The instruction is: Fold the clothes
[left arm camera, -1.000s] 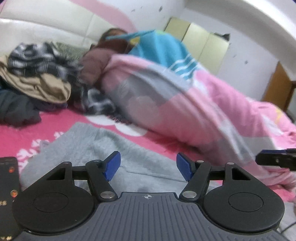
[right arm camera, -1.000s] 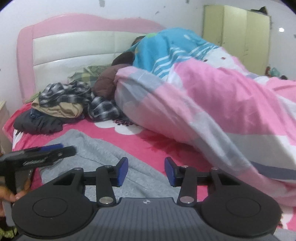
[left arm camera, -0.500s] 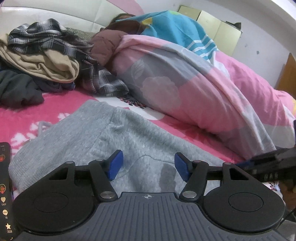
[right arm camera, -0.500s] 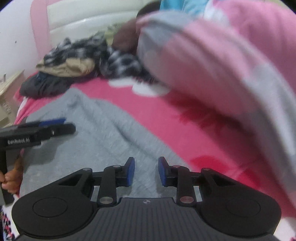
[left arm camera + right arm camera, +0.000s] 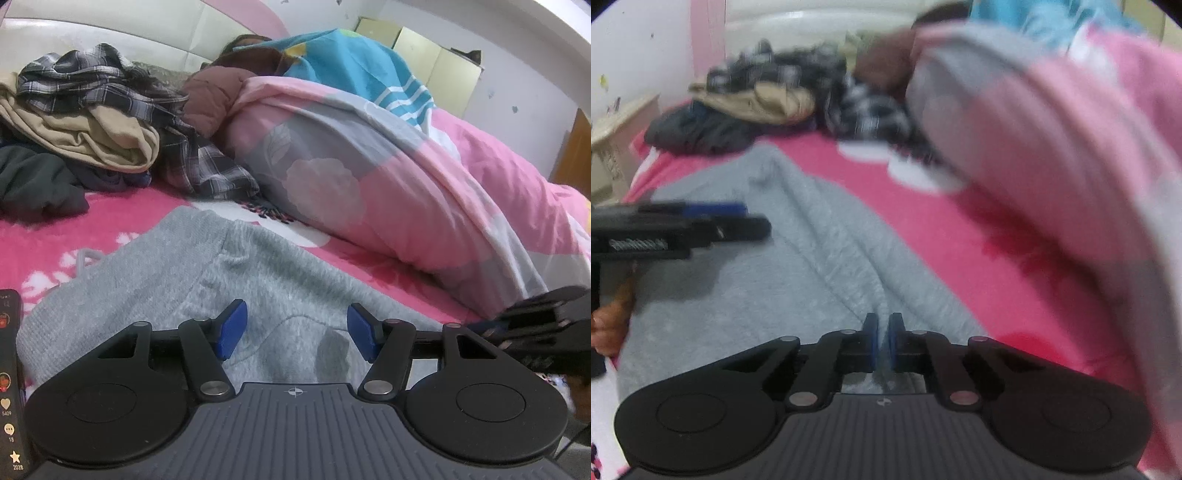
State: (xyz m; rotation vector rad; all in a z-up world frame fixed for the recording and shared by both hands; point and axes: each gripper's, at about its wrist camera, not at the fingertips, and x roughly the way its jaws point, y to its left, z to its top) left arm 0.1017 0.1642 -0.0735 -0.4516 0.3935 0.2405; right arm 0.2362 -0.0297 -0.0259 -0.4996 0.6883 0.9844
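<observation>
A grey knit garment (image 5: 147,280) lies spread on the pink bedsheet (image 5: 44,240). My left gripper (image 5: 293,325) hovers low over its near part, open, with nothing between the blue pads. My right gripper (image 5: 882,332) points down at the garment (image 5: 775,266), and its jaws are closing. The blue pads stand almost together with a ridge of grey fabric pinched between them. Creases run from that ridge up the cloth. Each gripper shows in the other's view: the left gripper (image 5: 753,221) at the left edge, the right gripper (image 5: 517,321) at the right, blurred.
A pile of clothes (image 5: 92,122), plaid, tan and dark, sits by the headboard. A bulky pink and grey quilt (image 5: 406,184) fills the right side, with a person lying under it. A phone (image 5: 7,369) lies at the left edge. A hand (image 5: 609,325) holds the left gripper.
My right gripper sank toward the grey garment and tilted down, and its jaws came together on a fold. The left gripper dropped a little at first, then kept still.
</observation>
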